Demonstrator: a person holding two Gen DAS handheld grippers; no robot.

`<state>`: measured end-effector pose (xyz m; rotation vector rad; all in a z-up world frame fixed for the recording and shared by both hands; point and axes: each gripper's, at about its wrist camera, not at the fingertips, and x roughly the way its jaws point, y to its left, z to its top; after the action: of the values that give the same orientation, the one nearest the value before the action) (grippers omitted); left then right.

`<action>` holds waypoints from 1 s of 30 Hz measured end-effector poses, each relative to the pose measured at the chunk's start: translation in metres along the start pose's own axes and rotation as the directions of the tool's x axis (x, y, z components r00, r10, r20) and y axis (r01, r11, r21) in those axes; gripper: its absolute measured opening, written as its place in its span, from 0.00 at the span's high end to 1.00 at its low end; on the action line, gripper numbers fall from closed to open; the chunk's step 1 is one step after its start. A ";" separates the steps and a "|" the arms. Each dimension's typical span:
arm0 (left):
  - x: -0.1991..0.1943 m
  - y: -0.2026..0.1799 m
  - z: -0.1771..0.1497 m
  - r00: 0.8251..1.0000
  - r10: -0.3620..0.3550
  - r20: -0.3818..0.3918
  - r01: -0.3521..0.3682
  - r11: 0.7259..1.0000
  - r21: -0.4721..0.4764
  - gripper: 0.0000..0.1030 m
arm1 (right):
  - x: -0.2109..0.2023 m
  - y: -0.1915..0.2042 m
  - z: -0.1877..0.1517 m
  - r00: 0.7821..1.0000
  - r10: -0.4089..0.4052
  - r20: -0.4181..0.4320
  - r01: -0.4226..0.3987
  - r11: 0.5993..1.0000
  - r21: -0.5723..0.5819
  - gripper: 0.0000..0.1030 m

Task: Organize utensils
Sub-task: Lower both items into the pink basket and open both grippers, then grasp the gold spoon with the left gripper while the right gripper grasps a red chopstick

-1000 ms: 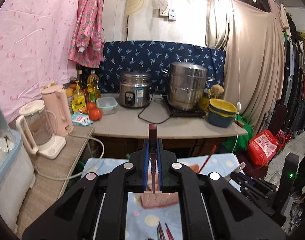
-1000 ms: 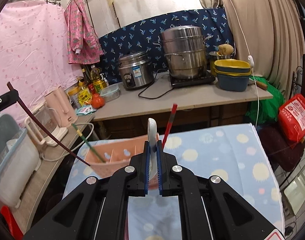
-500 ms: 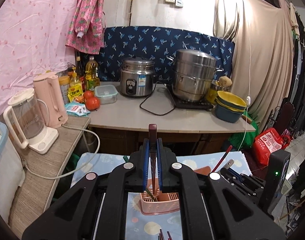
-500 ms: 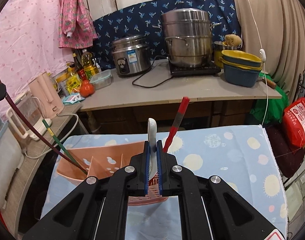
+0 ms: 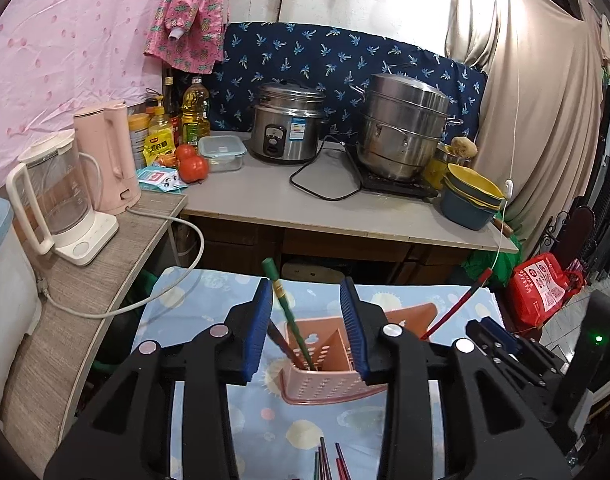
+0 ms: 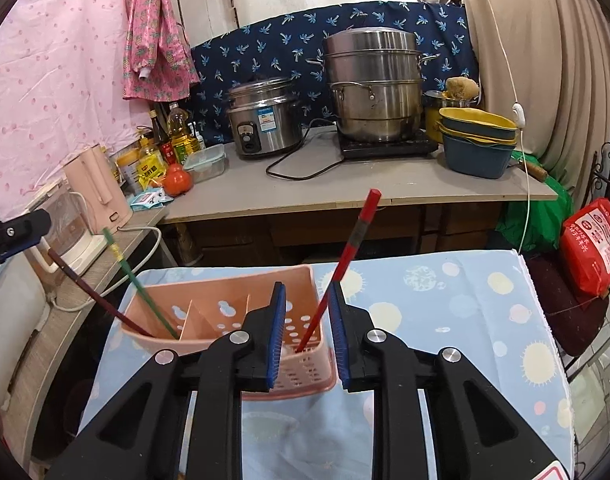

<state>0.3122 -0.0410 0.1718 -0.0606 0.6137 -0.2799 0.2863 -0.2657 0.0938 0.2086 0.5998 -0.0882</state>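
Observation:
A pink perforated utensil holder [image 5: 325, 376] [image 6: 225, 312] stands on the blue spotted tablecloth. In the left wrist view a green chopstick [image 5: 291, 320] and a dark brown chopstick [image 5: 283, 346] lean in its near compartment, between the fingers of my open left gripper [image 5: 307, 328]. In the right wrist view a red chopstick [image 6: 345, 264] stands in the right compartment, between the fingers of my open right gripper [image 6: 307, 328]. The green chopstick [image 6: 139, 284] and the brown chopstick [image 6: 93, 296] lean in the left compartment. More chopsticks [image 5: 329, 462] lie on the cloth near me.
Behind the table is a grey counter [image 5: 345, 208] with a rice cooker [image 5: 289, 128], a steel steamer pot [image 5: 405, 128], stacked bowls [image 5: 471, 200], tomatoes and bottles. A side shelf on the left holds a glass kettle [image 5: 57, 196] and a pink jug [image 5: 109, 156].
Both grippers have opened. The left one let go of the dark brown chopstick, which now leans in the holder. The right one let go of the white utensil, now out of sight.

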 end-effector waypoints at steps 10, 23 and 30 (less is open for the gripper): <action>-0.030 0.005 -0.036 1.000 0.004 -0.025 -0.004 1.000 0.000 0.67 | -0.044 -0.001 -0.040 0.999 0.014 -0.033 -0.014 1.000 -0.003 0.79; -0.050 0.007 -0.143 0.980 0.011 -0.196 -0.008 1.000 0.013 0.68 | -0.096 0.005 -0.141 0.985 0.034 -0.169 -0.038 0.999 -0.021 0.79; -0.055 0.013 -0.202 0.955 0.018 -0.298 -0.012 1.000 0.021 0.68 | -0.113 0.014 -0.195 0.966 0.052 -0.254 -0.063 0.997 -0.035 0.79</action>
<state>0.1561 -0.0075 0.0356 0.0053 0.9112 -0.2825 0.0880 -0.2071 0.0034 0.1969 0.8492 0.0079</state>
